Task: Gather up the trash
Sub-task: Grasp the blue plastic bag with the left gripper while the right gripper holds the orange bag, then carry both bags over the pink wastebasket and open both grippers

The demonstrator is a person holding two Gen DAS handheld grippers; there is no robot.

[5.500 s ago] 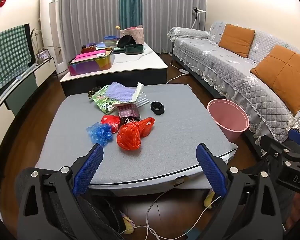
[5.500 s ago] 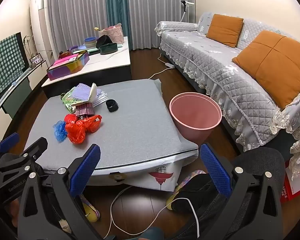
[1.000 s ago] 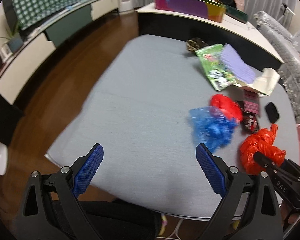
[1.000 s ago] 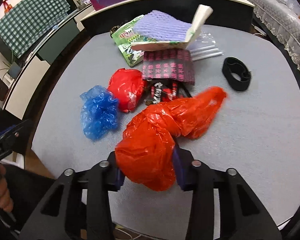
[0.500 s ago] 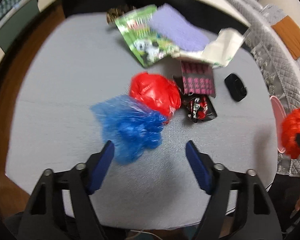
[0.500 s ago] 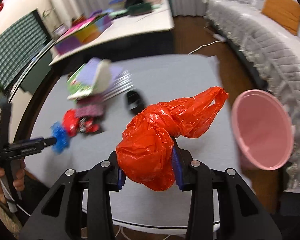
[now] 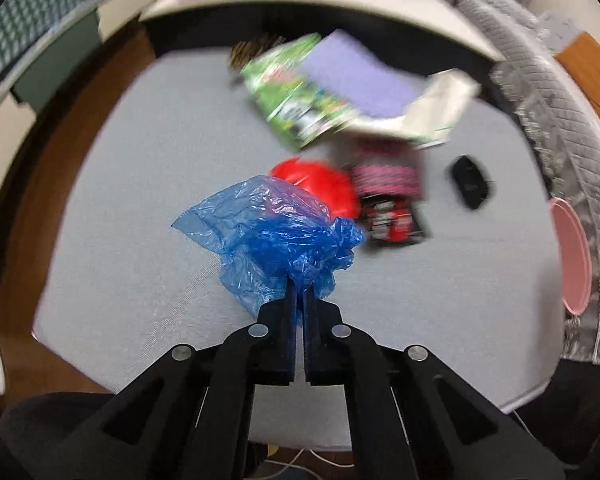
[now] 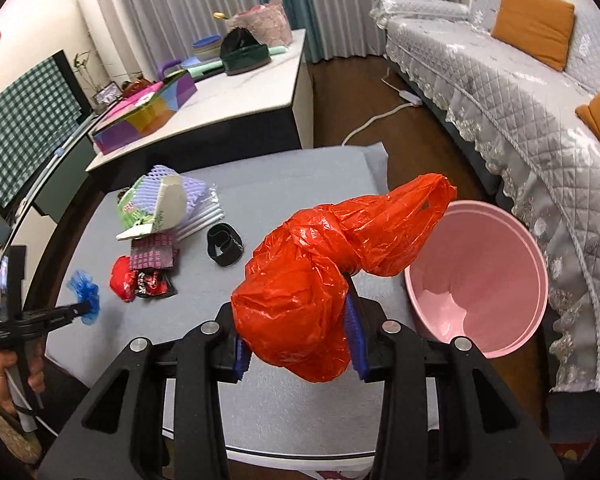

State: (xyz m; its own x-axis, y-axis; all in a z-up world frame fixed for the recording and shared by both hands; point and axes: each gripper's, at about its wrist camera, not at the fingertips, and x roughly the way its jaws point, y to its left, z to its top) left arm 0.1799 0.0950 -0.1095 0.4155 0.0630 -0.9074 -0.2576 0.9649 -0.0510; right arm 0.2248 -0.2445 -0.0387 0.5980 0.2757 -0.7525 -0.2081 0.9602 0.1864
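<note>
A crumpled blue plastic bag (image 7: 276, 236) lies on the grey table (image 7: 140, 200). My left gripper (image 7: 300, 292) has its jaws closing to a tight pinch on the bag's near edge. The right wrist view shows that gripper (image 8: 80, 309) with the blue bag (image 8: 85, 294) at the table's left. My right gripper (image 8: 298, 334) is shut on an orange-red plastic bag (image 8: 320, 280), held in the air above the table's right part. A pink bin (image 8: 480, 280) stands on the floor just right of it, and its rim (image 7: 572, 256) also shows in the left wrist view.
On the table lie a small red bag (image 7: 316, 184), a red-black wrapper (image 7: 392, 216), a pink patterned packet (image 7: 384, 176), a green packet (image 7: 296, 96), a purple foam net (image 7: 360, 76) and a black strap (image 8: 224, 246). A grey sofa (image 8: 520, 92) lies beyond the bin. A person's hand (image 8: 4, 364) holds the left gripper.
My left gripper moved right over the blue bag and its wide-open jaws closed on it. My right gripper lifted the orange-red bag off the table and carried it toward the pink bin.
</note>
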